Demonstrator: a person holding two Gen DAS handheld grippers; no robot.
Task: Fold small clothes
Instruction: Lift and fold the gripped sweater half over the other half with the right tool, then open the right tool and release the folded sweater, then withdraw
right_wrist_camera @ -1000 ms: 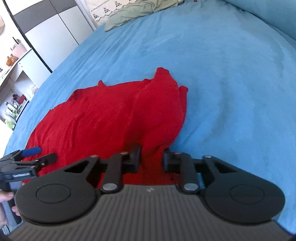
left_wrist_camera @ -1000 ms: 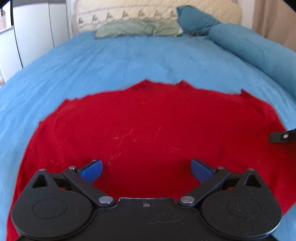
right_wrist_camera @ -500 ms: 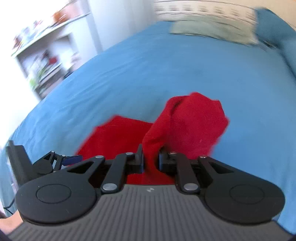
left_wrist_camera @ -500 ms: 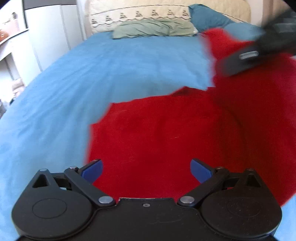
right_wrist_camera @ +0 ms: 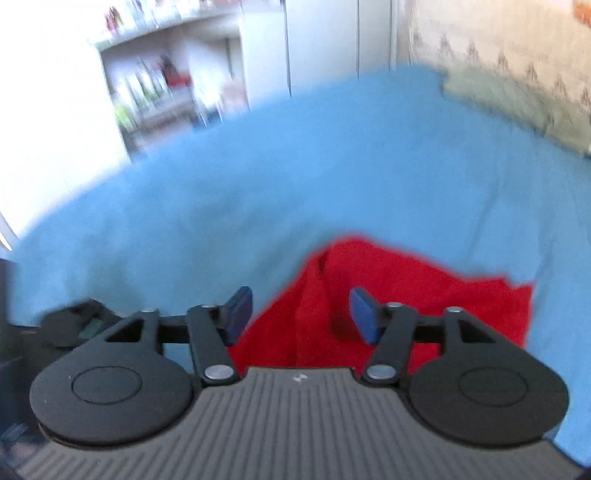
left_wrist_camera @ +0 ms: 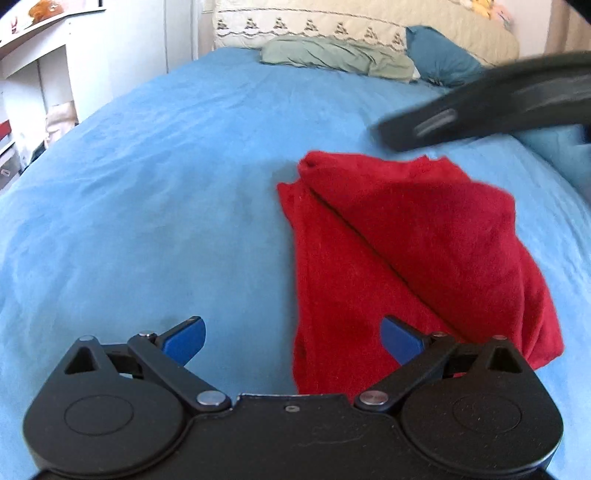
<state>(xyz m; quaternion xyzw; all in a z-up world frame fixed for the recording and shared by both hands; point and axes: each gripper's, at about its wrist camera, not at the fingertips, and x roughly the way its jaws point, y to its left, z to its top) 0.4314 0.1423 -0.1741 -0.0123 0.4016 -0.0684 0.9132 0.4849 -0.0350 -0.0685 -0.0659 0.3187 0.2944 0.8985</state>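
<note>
A red garment (left_wrist_camera: 406, 243) lies on the blue bedspread (left_wrist_camera: 166, 184), folded over on itself with its upper layer ending in a diagonal edge. My left gripper (left_wrist_camera: 291, 338) is open and empty, low over the garment's near left edge. My right gripper (right_wrist_camera: 301, 314) is open and empty above the same red garment (right_wrist_camera: 399, 288), in a blurred view. Part of the right gripper (left_wrist_camera: 480, 110) crosses the upper right of the left wrist view, blurred.
A green pillow (left_wrist_camera: 336, 59), a blue pillow (left_wrist_camera: 439, 59) and a cream headboard (left_wrist_camera: 369, 26) are at the bed's far end. White shelves (left_wrist_camera: 33, 74) stand to the left of the bed and show in the right wrist view (right_wrist_camera: 166, 74).
The right gripper carried the garment's right side over to the left, laid it on the lower layer and opened. The left gripper stayed open and now looks further left.
</note>
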